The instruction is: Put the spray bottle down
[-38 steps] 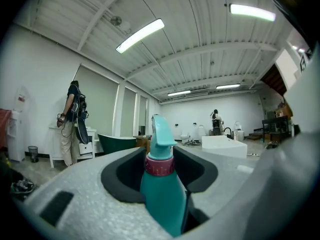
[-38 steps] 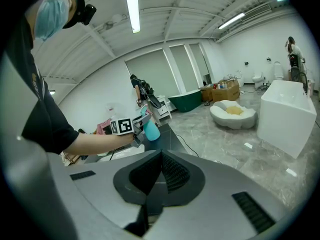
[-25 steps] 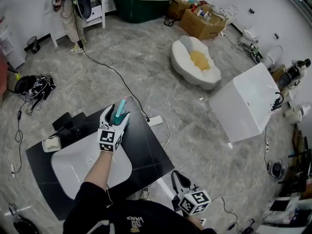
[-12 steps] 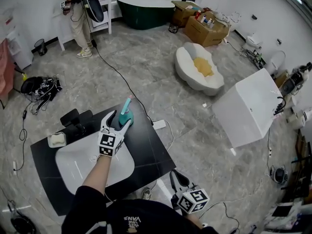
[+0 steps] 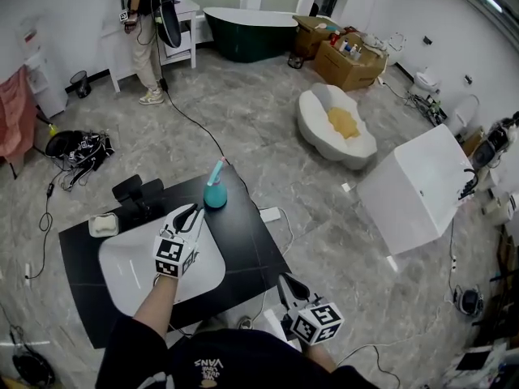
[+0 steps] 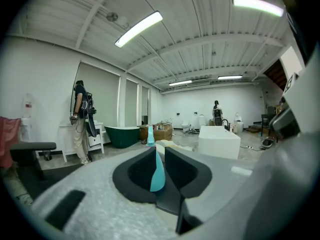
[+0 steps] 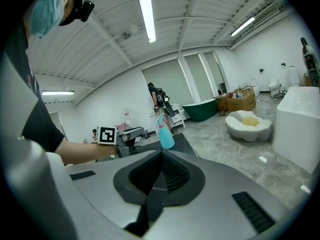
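Observation:
The teal spray bottle [image 5: 215, 190] stands upright by itself near the far edge of the black counter [image 5: 243, 241]. My left gripper [image 5: 191, 215] hovers over the white basin, a short way nearer to me than the bottle and not touching it. Its jaws are closing, with a narrow gap and nothing between them. In the left gripper view the bottle [image 6: 150, 136] shows in the distance through the gap of the gripper [image 6: 160, 153]. My right gripper [image 5: 289, 284] hangs low off the counter's right front corner, shut and empty. In the right gripper view the bottle [image 7: 165, 135] stands beyond the gripper [image 7: 161, 154].
A white basin [image 5: 122, 275] is sunk in the counter, with a black faucet [image 5: 136, 194] and a soap dish [image 5: 102, 224] behind it. A power strip [image 5: 269, 215] and cable lie on the floor. A person [image 5: 150, 23] stands far back by a green bathtub [image 5: 247, 23].
The left gripper let go of the spray bottle and drew back toward me over the basin, its jaws narrowing. The bottle stays standing on the counter. The right gripper hardly moved.

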Tool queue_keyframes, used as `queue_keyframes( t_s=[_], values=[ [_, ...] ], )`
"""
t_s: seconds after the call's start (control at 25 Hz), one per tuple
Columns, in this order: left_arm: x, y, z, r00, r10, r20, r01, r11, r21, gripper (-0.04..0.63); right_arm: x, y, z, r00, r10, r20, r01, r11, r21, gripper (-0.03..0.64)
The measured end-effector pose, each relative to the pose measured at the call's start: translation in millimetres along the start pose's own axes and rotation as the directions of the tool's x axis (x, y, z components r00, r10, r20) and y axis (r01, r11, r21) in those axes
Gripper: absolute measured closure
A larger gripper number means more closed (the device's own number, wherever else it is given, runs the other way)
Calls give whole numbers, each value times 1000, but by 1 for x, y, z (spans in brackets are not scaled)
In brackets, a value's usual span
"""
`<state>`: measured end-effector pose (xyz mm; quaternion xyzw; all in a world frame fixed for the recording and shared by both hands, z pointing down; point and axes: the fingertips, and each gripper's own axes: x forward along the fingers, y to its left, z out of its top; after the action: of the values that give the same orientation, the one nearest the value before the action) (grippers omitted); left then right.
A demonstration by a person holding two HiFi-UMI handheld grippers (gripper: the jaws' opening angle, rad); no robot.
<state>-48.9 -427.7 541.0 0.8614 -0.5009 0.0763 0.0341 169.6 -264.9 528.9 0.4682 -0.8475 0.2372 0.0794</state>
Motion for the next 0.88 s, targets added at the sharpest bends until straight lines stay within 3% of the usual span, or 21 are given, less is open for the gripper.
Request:
queue_keyframes(
  t_s=[0.28,0.56,0.88],
  values=[
    [-63,-27,14,999,40,7,-41,999,7,565,-6,13,11,996,82,35,-81,996,-48,615],
    [-129,-52,14,995,85,-54,-87,996,-28,572,-16,33,10,989,145,41,-141,985,-99,615],
    [-189,-87,19,992,113,-52,-115,993,-34,575,-28,45,2,979,203,33,-197,973,-121,615]
  ],
)
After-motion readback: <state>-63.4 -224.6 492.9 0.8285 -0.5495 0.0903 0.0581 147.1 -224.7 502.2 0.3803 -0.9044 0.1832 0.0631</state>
